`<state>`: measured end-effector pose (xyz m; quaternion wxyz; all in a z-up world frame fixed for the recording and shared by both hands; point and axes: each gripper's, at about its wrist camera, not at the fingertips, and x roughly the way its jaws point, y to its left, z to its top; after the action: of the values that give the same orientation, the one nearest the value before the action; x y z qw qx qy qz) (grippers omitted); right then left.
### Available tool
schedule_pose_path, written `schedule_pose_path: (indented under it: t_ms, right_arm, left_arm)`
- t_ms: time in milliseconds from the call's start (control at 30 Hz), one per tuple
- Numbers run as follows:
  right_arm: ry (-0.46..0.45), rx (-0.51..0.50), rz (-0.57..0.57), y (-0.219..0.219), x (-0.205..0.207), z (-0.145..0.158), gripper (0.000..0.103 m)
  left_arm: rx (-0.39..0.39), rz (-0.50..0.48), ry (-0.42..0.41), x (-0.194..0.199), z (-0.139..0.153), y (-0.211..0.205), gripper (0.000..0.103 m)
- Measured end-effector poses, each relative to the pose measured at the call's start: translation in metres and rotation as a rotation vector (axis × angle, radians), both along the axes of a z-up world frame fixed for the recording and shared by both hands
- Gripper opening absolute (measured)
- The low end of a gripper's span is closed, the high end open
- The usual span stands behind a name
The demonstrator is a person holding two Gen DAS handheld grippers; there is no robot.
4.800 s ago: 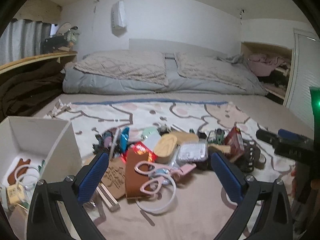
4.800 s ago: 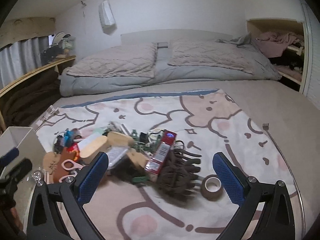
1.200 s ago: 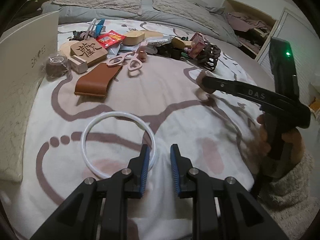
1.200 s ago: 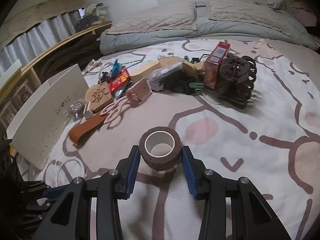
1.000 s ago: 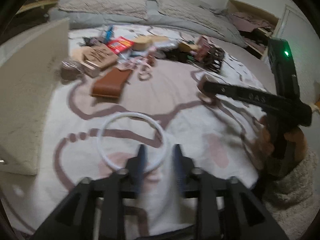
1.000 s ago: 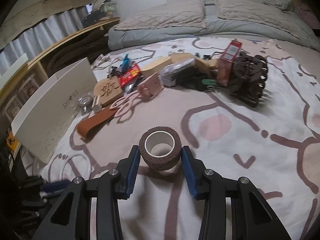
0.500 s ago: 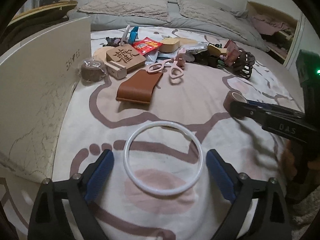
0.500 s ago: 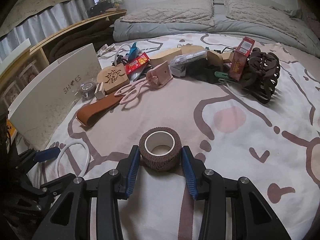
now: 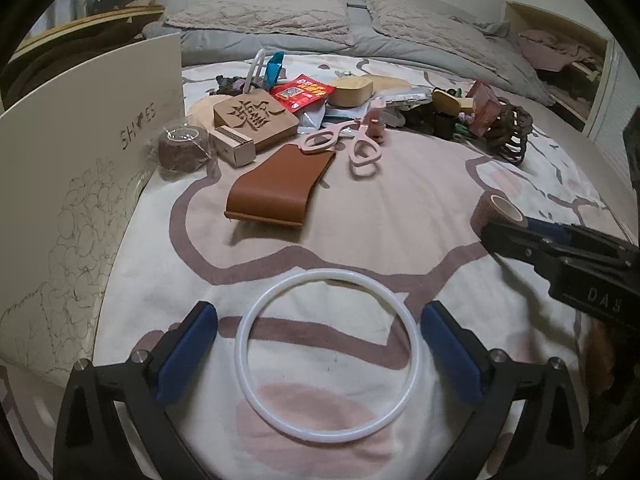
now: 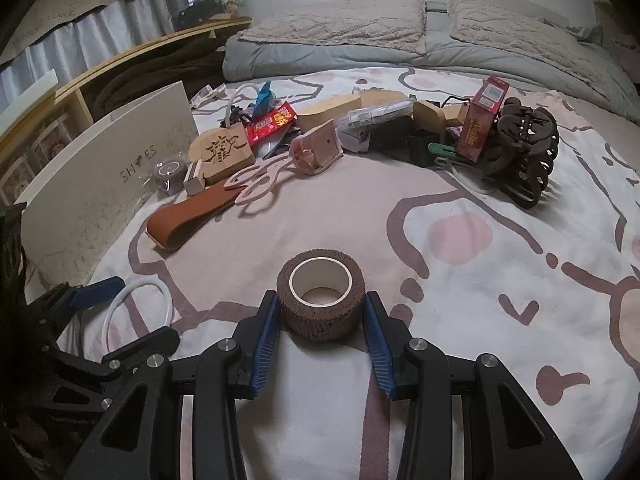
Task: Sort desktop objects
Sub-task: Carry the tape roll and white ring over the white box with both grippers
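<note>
Left wrist view: the left claw (image 9: 320, 344) is opening — its blue pads flank the white ring (image 9: 326, 354) lying flat on the blanket (image 9: 400, 208), touching nothing. Right wrist view: the right claw (image 10: 322, 332) pinches the brown tape roll (image 10: 322, 300) — both pads against its sides.

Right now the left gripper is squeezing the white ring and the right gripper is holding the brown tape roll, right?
Not quite. The left gripper isn't squeezing the white ring: its jaws are opening, standing clear on either side of it, as the left wrist view shows. The right gripper does hold the brown tape roll.
</note>
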<state>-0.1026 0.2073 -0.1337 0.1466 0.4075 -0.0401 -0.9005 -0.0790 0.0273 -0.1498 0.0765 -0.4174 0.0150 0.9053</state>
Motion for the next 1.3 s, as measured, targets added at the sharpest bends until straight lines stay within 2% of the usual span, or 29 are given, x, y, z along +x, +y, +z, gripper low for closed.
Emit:
schedule_pose_path:
  t_ms: [167,567,667,1300]
  right_arm:
    - [0.008,-0.003,-0.003,0.000,0.001,0.001,0.043]
    - [0.008,-0.007,0.006,-0.002,0.000,0.001,0.043]
    - [0.013,-0.017,-0.004,-0.001,0.001,0.002,0.043]
    - [0.028,-0.062,-0.034,0.005,0.003,0.007,0.043]
  left_arm:
    - [-0.025,-0.017,0.028,0.005,0.001,0.002,0.091]
    - [-0.030,-0.032,0.042,0.015,0.000,0.002,0.090]
    - [-0.026,-0.040,0.048,0.016,0.000,0.002,0.085]
    - [-0.001,-0.065,0.072,0.017,0.014,0.007,0.085]
